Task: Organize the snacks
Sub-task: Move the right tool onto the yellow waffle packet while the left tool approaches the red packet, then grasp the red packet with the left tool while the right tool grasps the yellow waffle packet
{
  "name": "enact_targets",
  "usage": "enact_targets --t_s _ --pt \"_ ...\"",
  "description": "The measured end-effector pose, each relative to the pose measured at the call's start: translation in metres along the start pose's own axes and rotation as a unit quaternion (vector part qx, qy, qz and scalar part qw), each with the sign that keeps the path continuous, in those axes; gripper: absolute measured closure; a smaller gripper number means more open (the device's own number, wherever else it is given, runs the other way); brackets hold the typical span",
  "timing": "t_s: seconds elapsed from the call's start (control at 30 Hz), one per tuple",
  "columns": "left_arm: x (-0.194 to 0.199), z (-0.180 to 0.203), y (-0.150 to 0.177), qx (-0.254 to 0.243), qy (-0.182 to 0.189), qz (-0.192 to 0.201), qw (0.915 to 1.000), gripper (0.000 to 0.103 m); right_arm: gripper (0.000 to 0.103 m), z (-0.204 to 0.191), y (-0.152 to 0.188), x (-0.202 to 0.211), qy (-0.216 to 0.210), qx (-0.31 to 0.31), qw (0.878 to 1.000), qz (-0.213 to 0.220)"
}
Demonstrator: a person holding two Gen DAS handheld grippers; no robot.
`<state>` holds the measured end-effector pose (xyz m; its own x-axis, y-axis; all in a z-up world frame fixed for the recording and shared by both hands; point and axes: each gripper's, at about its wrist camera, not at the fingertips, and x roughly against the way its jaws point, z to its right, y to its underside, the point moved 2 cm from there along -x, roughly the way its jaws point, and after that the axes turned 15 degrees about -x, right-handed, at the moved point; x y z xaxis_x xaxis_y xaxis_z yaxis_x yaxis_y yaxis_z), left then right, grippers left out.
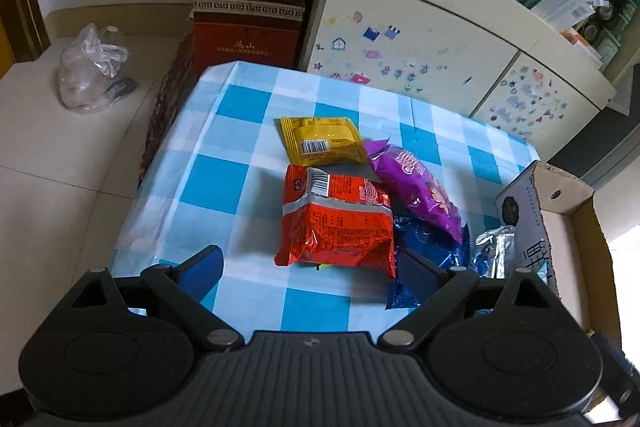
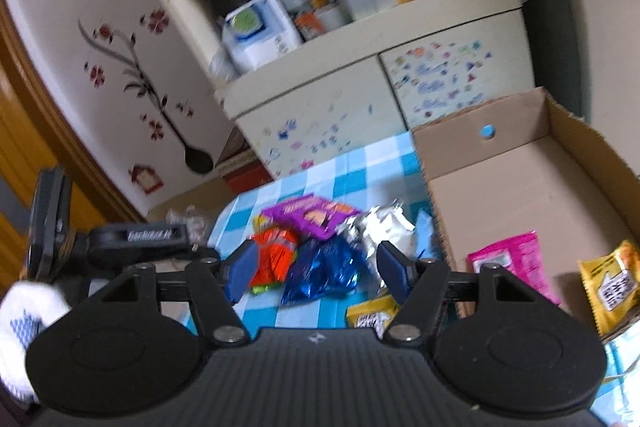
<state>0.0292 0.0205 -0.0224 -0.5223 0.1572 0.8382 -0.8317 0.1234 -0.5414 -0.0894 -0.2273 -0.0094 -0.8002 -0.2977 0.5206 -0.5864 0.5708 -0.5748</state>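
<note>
Crinkly orange foil snack packet [image 1: 336, 227] tops a pile on the blue-checked tablecloth [image 1: 240, 171]; left gripper [image 1: 310, 261] gapes over it, empty; right gripper [image 2: 318, 267] released above the blue foil packet [image 2: 320, 267]; pickup step; next: close, carry to brown cardboard box [image 2: 500, 179].

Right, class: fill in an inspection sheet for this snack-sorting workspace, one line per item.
Surface: blue-and-white checked tablecloth.
Job's things: orange packet, yellow packet, purple packet, blue foil packet, silver foil packet piled on cloth; pink packet inside cardboard box.
Clutter: nothing seen.
Grippers: left gripper, right gripper, jaws open, empty.
Cables: nothing seen.
Surroundings: stickered cabinet, red carton, plastic bag.
</note>
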Motion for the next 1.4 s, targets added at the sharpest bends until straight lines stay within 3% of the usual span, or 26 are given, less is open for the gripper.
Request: enact_targets --t_s 0.37,0.67,0.93,1.07,1.4 --pt "-0.031 0.006 -0.01 -0.015 0.023 -0.007 0.9996 0.006 0.036 -0.001 0.033 -0.032 0.05 0.016 0.998 -0.027" --pt "-0.058 0.02 -0.022 -0.025 0.032 -0.026 0.9988 0.005 0.036 0.006 0.052 -0.057 0.118 0.038 0.992 -0.027" --pt "-0.079 0.028 -0.024 -0.046 0.009 -0.051 0.9976 0.005 0.029 0.015 0.06 -0.08 0.157 0.036 0.986 -0.031" --pt "-0.089 0.031 -0.022 -0.052 -0.002 -0.063 0.9967 0.004 0.028 0.011 0.063 -0.088 0.179 0.064 0.981 -0.025" --pt "-0.103 0.025 -0.021 -0.025 -0.013 -0.072 0.997 0.002 0.022 0.014 0.071 -0.102 0.203 0.072 0.976 -0.034"
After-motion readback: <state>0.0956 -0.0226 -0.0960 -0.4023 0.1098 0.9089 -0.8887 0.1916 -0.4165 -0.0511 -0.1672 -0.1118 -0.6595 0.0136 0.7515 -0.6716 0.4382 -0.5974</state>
